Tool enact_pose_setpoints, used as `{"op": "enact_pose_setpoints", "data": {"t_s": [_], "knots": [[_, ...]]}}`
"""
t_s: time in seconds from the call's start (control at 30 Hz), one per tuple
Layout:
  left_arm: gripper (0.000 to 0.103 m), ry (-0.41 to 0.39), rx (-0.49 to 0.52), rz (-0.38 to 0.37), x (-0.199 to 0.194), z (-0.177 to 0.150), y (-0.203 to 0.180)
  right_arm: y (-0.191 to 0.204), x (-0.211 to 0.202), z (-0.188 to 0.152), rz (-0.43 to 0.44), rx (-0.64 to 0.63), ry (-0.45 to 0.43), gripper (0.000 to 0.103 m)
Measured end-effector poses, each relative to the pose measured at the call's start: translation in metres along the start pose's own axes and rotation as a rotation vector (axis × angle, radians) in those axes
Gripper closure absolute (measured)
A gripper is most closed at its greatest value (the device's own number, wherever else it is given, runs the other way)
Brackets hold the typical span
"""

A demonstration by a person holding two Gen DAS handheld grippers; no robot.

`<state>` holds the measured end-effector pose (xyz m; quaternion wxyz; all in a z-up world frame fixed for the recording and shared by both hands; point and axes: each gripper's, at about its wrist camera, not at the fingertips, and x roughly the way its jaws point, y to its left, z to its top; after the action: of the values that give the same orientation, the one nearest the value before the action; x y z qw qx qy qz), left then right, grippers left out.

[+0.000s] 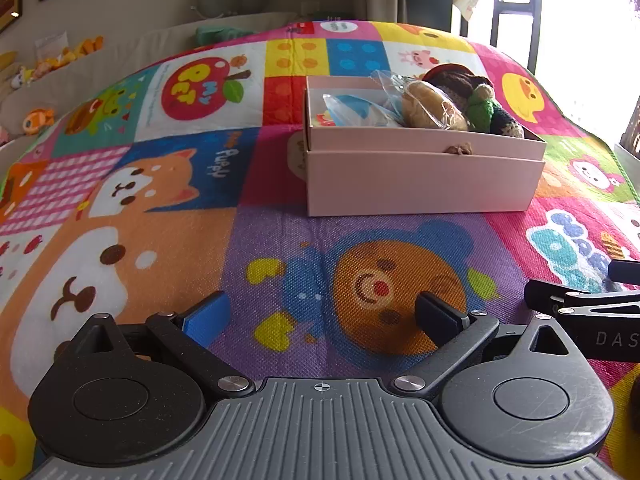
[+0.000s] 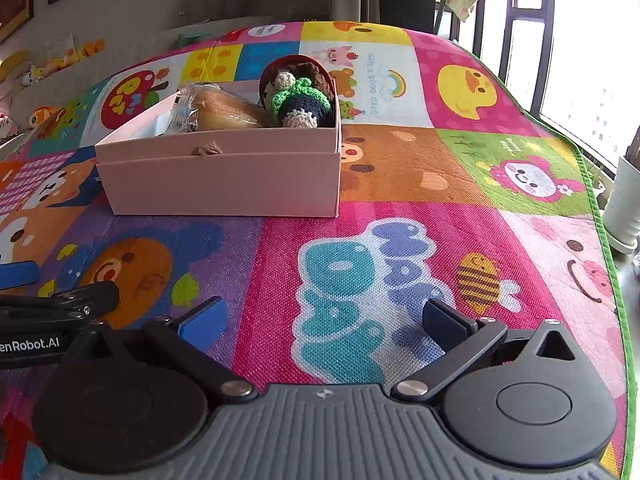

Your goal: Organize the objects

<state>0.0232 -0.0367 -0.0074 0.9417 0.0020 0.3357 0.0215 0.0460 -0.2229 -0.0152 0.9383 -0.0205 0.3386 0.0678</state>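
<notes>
Pink cardboard box [image 1: 420,176] on the patchwork play mat [image 1: 260,240], holding a crocheted doll [image 2: 302,100] at its right end beside a bagged bun [image 2: 224,114], with left tongs [image 1: 322,314] and right tongs [image 2: 324,318] both spread wide and empty, well short of the box.

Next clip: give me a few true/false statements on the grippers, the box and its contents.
1. Both the left gripper and the right gripper are open and empty. True.
2. The pink box has its lid on. False: it is open on top.
3. A crocheted doll lies inside the box. True.
4. The wrapped bun lies on the play mat beside the box. False: it is in the box.
</notes>
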Motion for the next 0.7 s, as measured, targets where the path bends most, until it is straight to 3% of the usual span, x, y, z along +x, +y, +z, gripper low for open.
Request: {"op": "enact_pose_setpoints", "data": {"t_s": [0.7], "knots": [[0.001,0.0,-0.005,-0.004,-0.0006,-0.0006,0.0014,-0.0002,0.0008,0.0003,-0.001,0.001,-0.001,0.0]]}}
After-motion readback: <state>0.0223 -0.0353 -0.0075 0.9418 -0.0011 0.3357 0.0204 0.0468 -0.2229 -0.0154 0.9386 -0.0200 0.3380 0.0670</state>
